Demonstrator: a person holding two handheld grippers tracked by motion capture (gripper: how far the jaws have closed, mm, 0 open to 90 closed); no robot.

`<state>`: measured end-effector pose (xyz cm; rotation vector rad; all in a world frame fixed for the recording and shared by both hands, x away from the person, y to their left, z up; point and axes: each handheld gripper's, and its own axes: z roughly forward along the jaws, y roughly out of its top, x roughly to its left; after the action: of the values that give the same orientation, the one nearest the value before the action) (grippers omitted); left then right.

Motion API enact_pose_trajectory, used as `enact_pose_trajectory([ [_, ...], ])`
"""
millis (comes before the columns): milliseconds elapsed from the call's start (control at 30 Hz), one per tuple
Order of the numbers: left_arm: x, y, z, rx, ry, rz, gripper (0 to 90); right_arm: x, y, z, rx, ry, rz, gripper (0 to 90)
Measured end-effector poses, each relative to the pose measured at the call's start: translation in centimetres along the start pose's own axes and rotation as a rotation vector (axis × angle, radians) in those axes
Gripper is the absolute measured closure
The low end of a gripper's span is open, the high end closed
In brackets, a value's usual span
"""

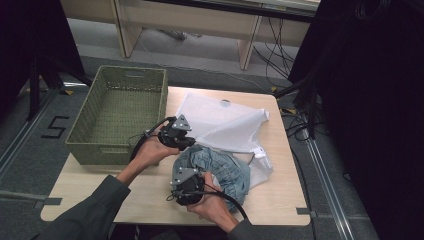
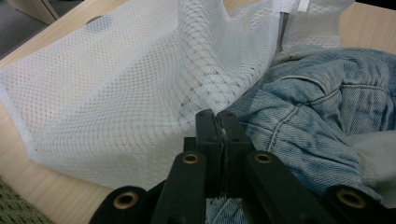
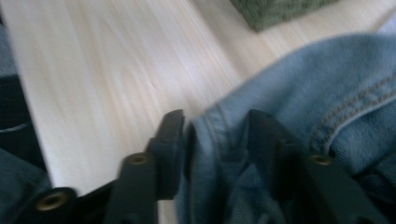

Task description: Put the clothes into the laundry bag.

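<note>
The wooden table (image 1: 280, 200) carries everything: a green woven basket (image 1: 120, 112) sits at its far left corner, empty as far as the high view shows, and a white mesh laundry bag (image 1: 220, 122) lies spread over the far right part, reaching toward the right edge. Partly inside the bag's mouth, near the middle of the near edge, is a bunched pair of blue jeans (image 1: 220, 170), the piece of work in hand. Denim like this is soft and floppy but fairly heavy and bulky for its size, so it will sag and drag rather than slide; the thick stitched seams and hems look like the surest places to pinch. The mesh is light, thin and slack, and probably snags on folds. The left gripper (image 2: 217, 122) has its jaws closed tight, apparently on a thin fold of the mesh at the bag's opening beside the denim. The right gripper (image 3: 212, 133) straddles a seamed edge of the jeans, jaws part-way in and pressing on the cloth.
</note>
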<state>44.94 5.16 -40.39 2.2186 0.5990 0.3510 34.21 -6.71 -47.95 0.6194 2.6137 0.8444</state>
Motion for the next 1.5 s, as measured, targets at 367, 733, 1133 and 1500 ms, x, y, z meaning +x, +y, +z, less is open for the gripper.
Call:
enact_pose_trajectory([
  [367,0.0,0.0,-0.2,0.006,0.011,0.028,89.2,-3.9,0.1,-3.8,-0.069,-0.044,0.045,87.0],
  [733,0.1,0.2,-0.2,-0.012,0.019,0.052,89.2,-10.3,-2.4,-7.2,-0.139,-0.122,0.266,87.3],
  [1133,1.5,0.5,3.3,-0.014,0.062,-0.084,66.3,-9.0,-2.7,-7.3,-0.117,-0.054,0.261,87.2],
  [1500,2.7,-0.1,8.8,0.069,0.086,-0.149,51.8,-9.4,-2.9,-7.3,-0.135,-0.072,0.267,87.2],
])
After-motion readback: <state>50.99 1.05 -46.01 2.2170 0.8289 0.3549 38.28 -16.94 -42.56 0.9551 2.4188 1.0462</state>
